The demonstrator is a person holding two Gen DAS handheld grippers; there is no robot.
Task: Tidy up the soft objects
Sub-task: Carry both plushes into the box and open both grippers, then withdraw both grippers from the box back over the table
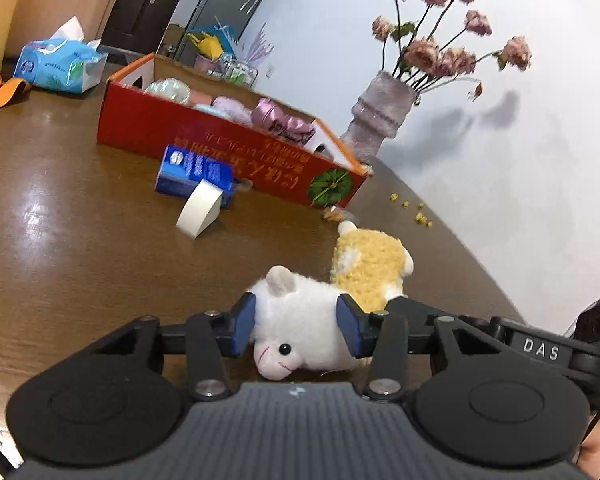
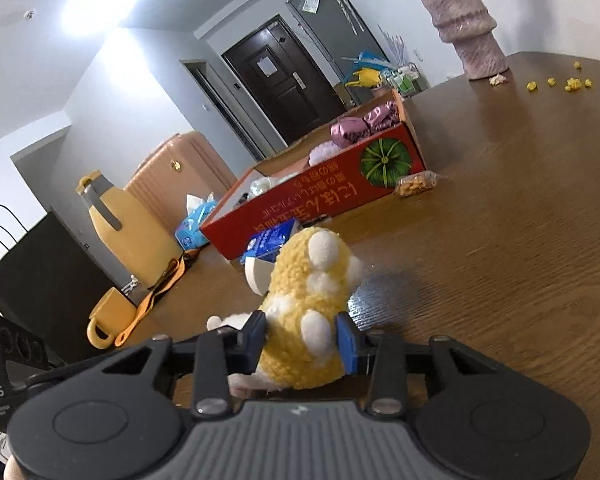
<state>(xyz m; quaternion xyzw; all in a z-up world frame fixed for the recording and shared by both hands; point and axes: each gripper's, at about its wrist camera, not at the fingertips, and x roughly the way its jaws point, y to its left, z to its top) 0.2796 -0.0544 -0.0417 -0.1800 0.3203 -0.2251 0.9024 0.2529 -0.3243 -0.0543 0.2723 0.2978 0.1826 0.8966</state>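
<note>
Low in both frames, the left gripper (image 1: 296, 326) seems clamped on the plush toy's (image 1: 300, 320) white head; the right gripper (image 2: 302, 338) pinches its yellow body. Lift together, level, toward the red box (image 1: 228, 148) upper left.

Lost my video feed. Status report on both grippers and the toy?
Left gripper shut on plush toy's white head. Right gripper shut on its yellow body. Red box ahead; blue carton and tape roll in between.
</note>
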